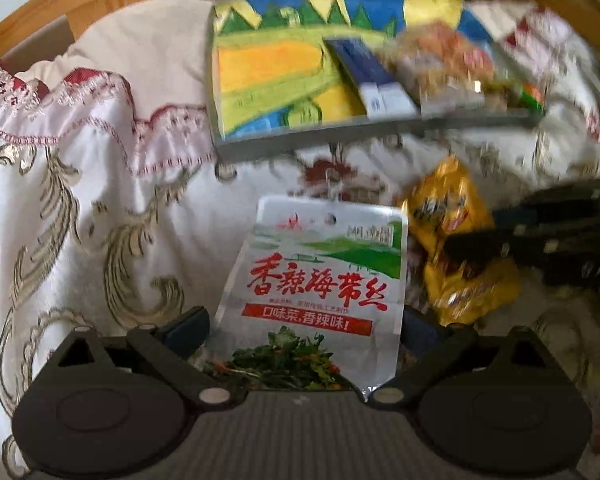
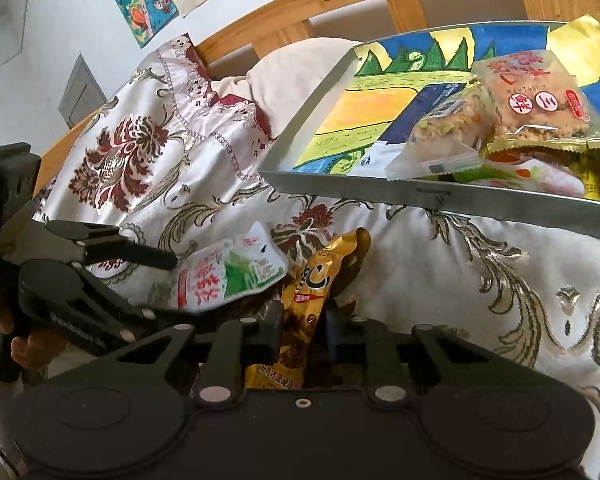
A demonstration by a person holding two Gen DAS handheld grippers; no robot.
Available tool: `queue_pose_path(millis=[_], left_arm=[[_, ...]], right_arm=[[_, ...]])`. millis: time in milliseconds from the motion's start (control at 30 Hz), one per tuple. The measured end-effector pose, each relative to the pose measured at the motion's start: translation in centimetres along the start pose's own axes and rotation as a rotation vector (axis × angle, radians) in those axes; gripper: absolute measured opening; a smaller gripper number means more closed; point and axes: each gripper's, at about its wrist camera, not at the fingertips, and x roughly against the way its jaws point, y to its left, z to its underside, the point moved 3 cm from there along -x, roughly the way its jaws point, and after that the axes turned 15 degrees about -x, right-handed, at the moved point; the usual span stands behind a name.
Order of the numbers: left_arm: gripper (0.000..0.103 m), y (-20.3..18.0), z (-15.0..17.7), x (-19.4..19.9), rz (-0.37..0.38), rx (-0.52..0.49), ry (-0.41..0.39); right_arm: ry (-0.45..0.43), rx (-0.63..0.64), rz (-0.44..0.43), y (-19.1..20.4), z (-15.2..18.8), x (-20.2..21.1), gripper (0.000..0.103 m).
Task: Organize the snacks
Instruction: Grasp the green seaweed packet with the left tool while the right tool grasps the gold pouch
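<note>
1. Your left gripper, lower centre of the left wrist view: its fingers are clamped on the lower part of a white seaweed snack packet with red lettering. The packet stands up out of the fingers, above the bedspread. In the right wrist view the same packet shows at centre left, held by that gripper.

2. Your right gripper, lower centre of the right wrist view: its fingers are closed on a gold snack packet, held upright between them. In the left wrist view it sits at centre right, just beside the white packet, with the right gripper reaching in from the right edge.

3. Tray, upper right of the right wrist view: grey rim, bright painted-landscape base, resting on the bedspread. Contents at its right half: a dark blue packet, two clear-wrapped rice-cake snacks, a yellow wrapper, and green-and-white packets at the near rim. Left half of the base is bare. The left wrist view shows this tray blurred, upper centre.

4. Wooden bed rails run behind the tray, with a pillow against them.
</note>
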Motion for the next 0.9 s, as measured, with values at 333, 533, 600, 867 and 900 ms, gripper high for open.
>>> queue_pose_path(millis=[333, 533, 600, 867, 900], left_arm=[[0.102, -0.1, 0.1, -0.7, -0.019, -0.041, 0.008], [0.100, -0.3, 0.2, -0.2, -0.015, -0.027, -0.004], [0.100, -0.5, 0.3, 0.1, -0.014, -0.017, -0.012], [0.100, -0.7, 0.9, 1.5, -0.010, 0.049, -0.059], [0.100, -0.6, 0.9, 1.7, -0.011, 0.055, -0.064]], right_arm=[[-0.002, 0.010, 0.013, 0.0, 0.2, 0.1, 0.022], [-0.015, 0.035, 0.010, 0.3, 0.1, 0.5, 0.022], [-0.024, 0.051, 0.009, 0.6, 0.0, 0.7, 0.022], [-0.054, 0.096, 0.010, 1.3, -0.3, 1.6, 0.018], [-0.058, 0.098, 0.010, 1.4, -0.3, 1.7, 0.018]])
